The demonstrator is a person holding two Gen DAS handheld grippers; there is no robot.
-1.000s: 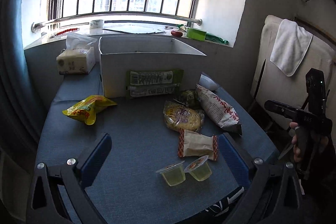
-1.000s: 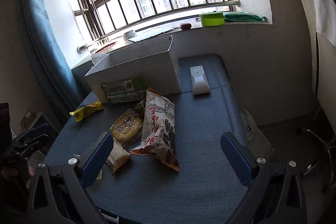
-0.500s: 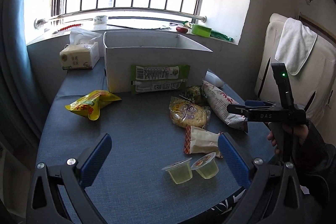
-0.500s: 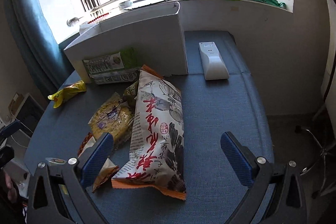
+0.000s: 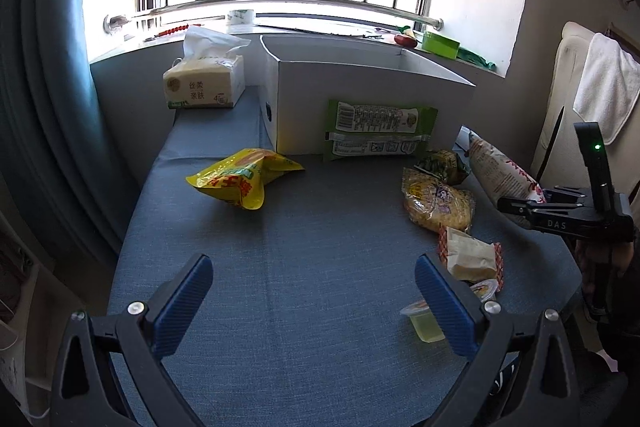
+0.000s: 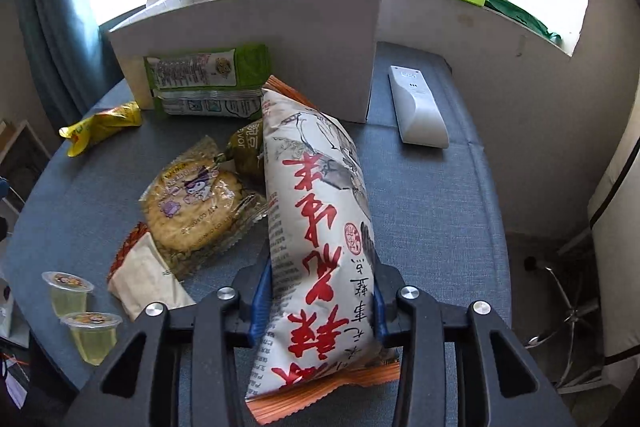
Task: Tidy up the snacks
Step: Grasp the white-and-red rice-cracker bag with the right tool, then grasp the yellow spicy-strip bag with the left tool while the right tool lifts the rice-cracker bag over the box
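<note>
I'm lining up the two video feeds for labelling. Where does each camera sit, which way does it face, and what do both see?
Left wrist: on the left gripper, open above the blue table, facing the white cardboard box and window; the right gripper shows.
Right wrist: on the right gripper, shut on the long white red-lettered snack bag, facing the box.
Shared: box, bag, yellow snack pouch, two jelly cups.

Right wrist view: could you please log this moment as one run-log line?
right tongs: shut on long white snack bag | left tongs: open, holding nothing | white box: unfilled as visible
</note>
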